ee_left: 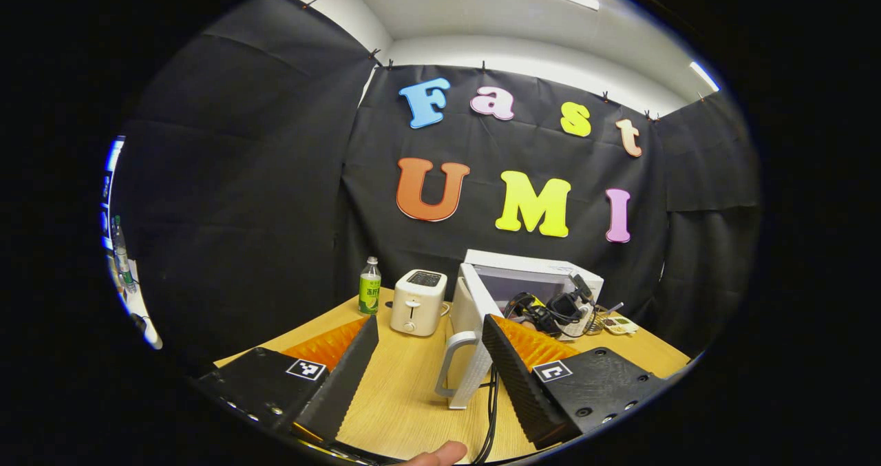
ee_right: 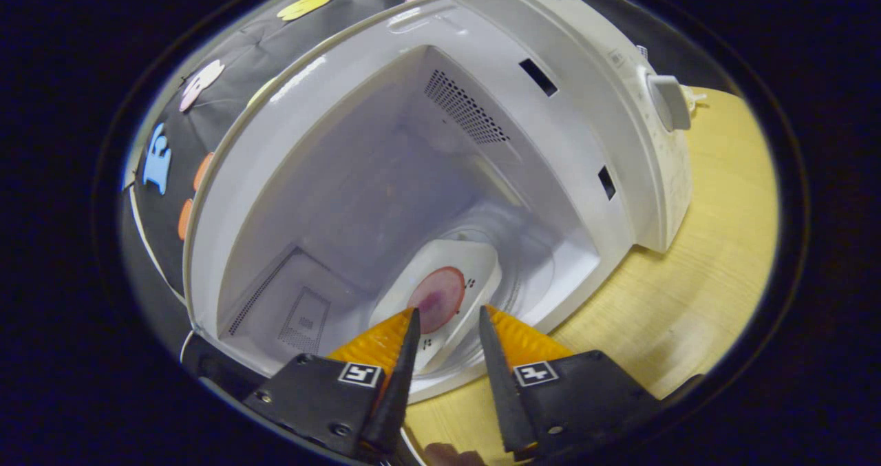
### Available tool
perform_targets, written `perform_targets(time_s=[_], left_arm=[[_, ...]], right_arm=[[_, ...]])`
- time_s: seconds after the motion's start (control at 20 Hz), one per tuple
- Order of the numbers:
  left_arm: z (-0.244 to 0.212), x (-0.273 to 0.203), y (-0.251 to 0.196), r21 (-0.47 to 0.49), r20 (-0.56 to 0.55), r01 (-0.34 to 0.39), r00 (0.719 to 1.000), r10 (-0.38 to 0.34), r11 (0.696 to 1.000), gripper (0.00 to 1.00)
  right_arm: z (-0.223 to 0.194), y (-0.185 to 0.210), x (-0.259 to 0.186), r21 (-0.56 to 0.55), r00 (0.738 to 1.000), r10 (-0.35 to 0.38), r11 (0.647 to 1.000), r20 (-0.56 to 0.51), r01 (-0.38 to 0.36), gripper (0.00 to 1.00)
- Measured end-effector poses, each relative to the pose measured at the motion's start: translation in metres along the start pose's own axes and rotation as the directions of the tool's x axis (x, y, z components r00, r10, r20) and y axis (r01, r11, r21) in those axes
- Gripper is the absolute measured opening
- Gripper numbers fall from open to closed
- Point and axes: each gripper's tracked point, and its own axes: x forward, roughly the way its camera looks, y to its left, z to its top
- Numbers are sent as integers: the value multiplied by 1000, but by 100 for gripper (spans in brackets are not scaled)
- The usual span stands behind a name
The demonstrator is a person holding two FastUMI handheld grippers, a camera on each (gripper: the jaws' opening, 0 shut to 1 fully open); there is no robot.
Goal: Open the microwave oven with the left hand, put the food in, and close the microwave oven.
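On the wooden table [ee_left: 406, 397] one open microwave [ee_right: 606, 129] holds one plate [ee_right: 440, 301], both grippers [ee_left: 430, 335] [ee_right: 447, 318] released

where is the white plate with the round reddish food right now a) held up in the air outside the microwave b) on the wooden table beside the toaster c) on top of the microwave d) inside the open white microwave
d: in the right gripper view the white plate with the round reddish food sits on the floor of the cavity of the open white microwave, just past the open fingers of the right gripper.
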Motion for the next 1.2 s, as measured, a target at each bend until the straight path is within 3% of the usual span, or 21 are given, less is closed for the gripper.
perform_targets(time_s=[0.05, 0.1, 0.4, 0.75, 0.95, 1.0, 1.05, 1.1, 1.15, 1.2], left_arm=[[-1, 0, 0, -10, 4, 7, 1000, -6, 1000, 93], [-2, -2, 3, -16, 5, 6, 1000, -6, 1000, 93], [0, -9, 10, -11, 30, 8, 1000, -7, 1000, 93], [-6, 0, 20, 6, 22, -4, 1000, 4, 1000, 93], [-20, 22, 49, 33, -1, -91, 996, 92, 995, 93], [-24, 28, 53, 65, -4, -105, 994, 105, 992, 89], [-27, 34, 54, 94, -5, -108, 994, 109, 990, 82], [-32, 38, 50, 123, -14, -86, 996, 88, 989, 64], [-37, 42, 46, 144, -25, -70, 997, 74, 987, 46], [-41, 48, 49, 166, -26, -74, 997, 79, 983, 37]], right_arm=[[2, 2, -8, -19, 1000, 14, 1000, -9, -14, 79], [8, 2, -16, -38, 1000, 27, 999, -13, -27, 100], [50, 4, -84, -229, 993, 109, 969, 42, -96, 100], [113, 23, -227, -487, 953, 303, 835, 21, -255, 100], [162, 12, -325, -603, 922, 377, 757, 88, -252, 100], [175, 7, -348, -632, 913, 390, 739, 117, -234, 100], [184, 5, -376, -657, 904, 403, 722, 144, -217, 90], [192, -1, -399, -676, 897, 408, 711, 170, -195, 100], [200, -10, -419, -686, 893, 403, 708, 202, -164, 100], [206, -19, -437, -693, 886, 404, 706, 227, -145, 100]])
